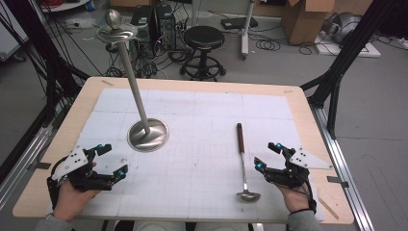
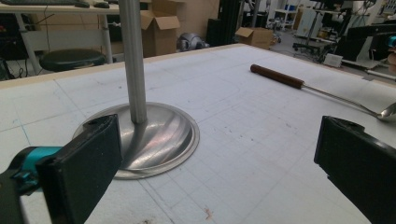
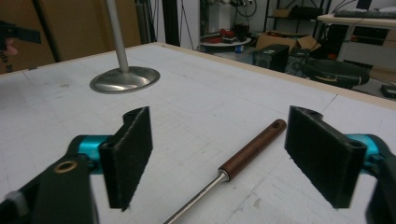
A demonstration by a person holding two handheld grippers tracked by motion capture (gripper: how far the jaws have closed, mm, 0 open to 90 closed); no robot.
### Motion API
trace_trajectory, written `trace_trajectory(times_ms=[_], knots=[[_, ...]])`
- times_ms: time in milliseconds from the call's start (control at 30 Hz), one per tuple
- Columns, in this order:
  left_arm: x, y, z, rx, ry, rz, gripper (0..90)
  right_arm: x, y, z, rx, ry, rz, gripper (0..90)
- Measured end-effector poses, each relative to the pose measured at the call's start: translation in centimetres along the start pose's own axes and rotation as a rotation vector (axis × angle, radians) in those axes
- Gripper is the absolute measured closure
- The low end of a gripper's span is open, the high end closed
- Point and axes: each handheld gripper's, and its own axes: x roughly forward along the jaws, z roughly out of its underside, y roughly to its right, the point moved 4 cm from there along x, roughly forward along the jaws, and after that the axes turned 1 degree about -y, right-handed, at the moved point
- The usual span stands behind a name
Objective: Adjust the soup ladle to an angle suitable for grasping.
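Ladle [image 1: 243,163]: lies flat on the surface [image 1: 202,110], wooden grip pointing away from the person, bowl [image 1: 248,196] nearest the front edge.
Right hand-held gripper [image 1: 267,155]: jaws wide apart, nothing between the pads; the right gripper view shows them either side of the brown handle [image 3: 252,148], above it.
Left hand-held gripper [image 1: 111,159]: jaws wide, empty, near the stand base [image 1: 147,134].
Handling (judged): light, rigid; thin steel shaft [image 3: 196,198] likely slick and prone to roll.
Grip point (judged): wooden handle, thicker and less slippery; bowl end will hang heavier.
Stand: tall pole, top-heavy; avoid knocking.
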Motion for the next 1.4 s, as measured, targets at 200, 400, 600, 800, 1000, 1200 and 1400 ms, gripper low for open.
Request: trace_trajectory(times_ms=[200, 400, 600, 800, 1000, 1200, 1400], knots=[[0.2, 0.0, 0.1, -0.003, -0.01, 0.001, 1.7, 0.4, 0.2, 0.6, 0.04, -0.093, -0.008, 59.1], [0.1, 0.0, 0.1, 0.002, -0.015, 0.003, 1.7, 1.1, -0.2, 0.8, -0.005, -0.148, -0.032, 78.1], [0.2, 0.1, 0.2, 0.004, -0.021, 0.007, 1.7, 1.2, 0.4, 1.1, -0.008, -0.177, -0.027, 88.5], [0.3, 0.1, 0.2, 0.003, -0.026, 0.009, 1.7, 1.3, 1.1, 1.4, 0.03, -0.184, -0.035, 89.3], [0.4, 0.2, 0.4, 0.006, -0.04, 0.011, 1.7, 2.1, 1.7, 2.3, 0.048, -0.246, -0.031, 89.3], [0.4, 0.2, 0.4, 0.007, -0.042, 0.012, 1.7, 2.6, 1.9, 2.9, 0.047, -0.289, -0.045, 89.3], [0.5, 0.2, 0.4, 0.004, -0.046, 0.015, 1.7, 3.3, 1.5, 3.2, 0.01, -0.32, -0.102, 89.2]])
